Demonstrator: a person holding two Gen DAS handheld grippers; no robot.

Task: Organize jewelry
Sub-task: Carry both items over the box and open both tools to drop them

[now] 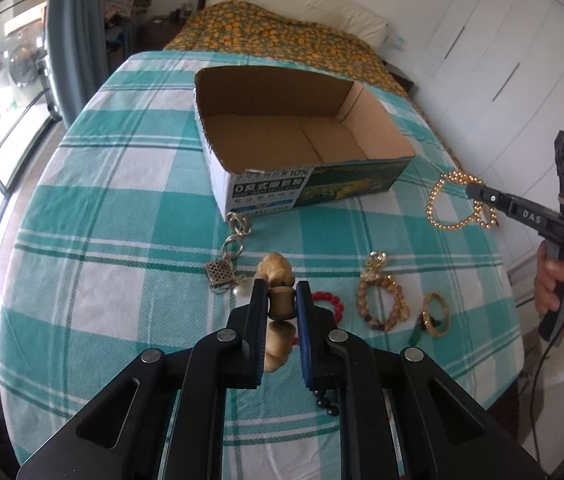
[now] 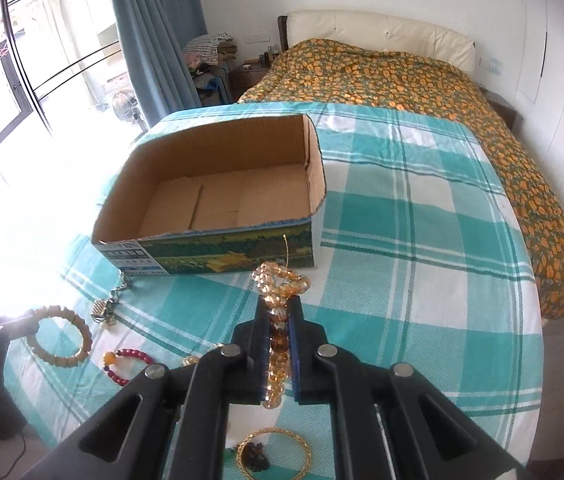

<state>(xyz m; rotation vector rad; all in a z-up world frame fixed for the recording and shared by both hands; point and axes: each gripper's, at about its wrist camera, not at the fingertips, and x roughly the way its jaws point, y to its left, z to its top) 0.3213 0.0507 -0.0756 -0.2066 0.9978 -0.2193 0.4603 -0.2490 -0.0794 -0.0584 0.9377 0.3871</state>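
Observation:
My left gripper (image 1: 280, 288) is shut on a tan wooden bead bracelet (image 1: 278, 276), held above the checked cloth; it also shows in the right wrist view (image 2: 61, 338). My right gripper (image 2: 280, 300) is shut on an amber bead bracelet (image 2: 279, 284), which hangs from it in the left wrist view (image 1: 456, 202). An empty open cardboard box (image 1: 302, 184) stands just beyond both grippers, also in the right wrist view (image 2: 217, 250).
On the cloth lie a silver chain with a charm (image 1: 225, 264), a red bead bracelet (image 1: 332, 304), a tan-and-gold bead bracelet (image 1: 382, 300), a gold bangle (image 1: 436, 314) and dark beads (image 1: 326, 402). A bed (image 2: 422, 80) stands behind the table.

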